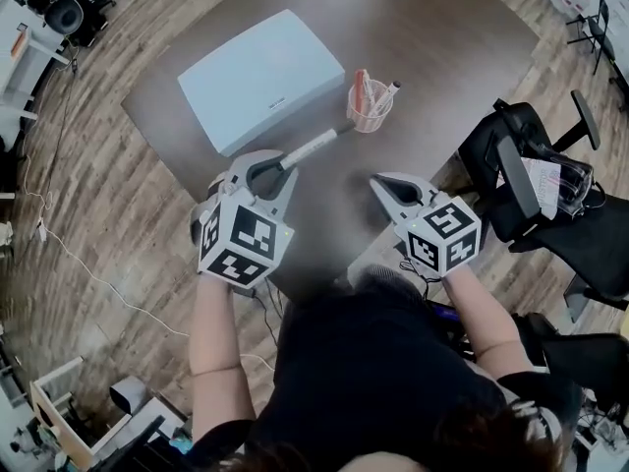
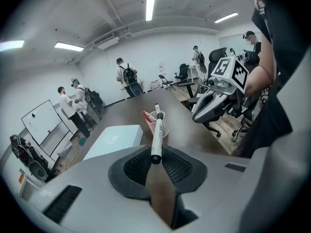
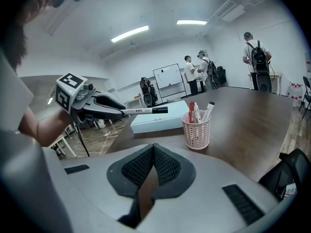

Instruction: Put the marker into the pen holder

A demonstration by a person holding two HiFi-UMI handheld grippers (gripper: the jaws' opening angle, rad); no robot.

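— What was on that dark table (image 1: pixel 442 57)?
— A pale flat box (image 1: pixel 260 77), upper left of the head view.
— And the tongs?
— The right gripper (image 1: pixel 377 185), just right of centre, was pinched together on nothing. The left gripper (image 1: pixel 283 165), left of centre, was clenched.
— The pen holder (image 1: pixel 370 111)?
— Pink mesh, upper centre, beside the box (several pens stood in it).
— The marker (image 1: pixel 316 146)?
— Gripped by one end in the left jaws, its far end near the holder, not in it.
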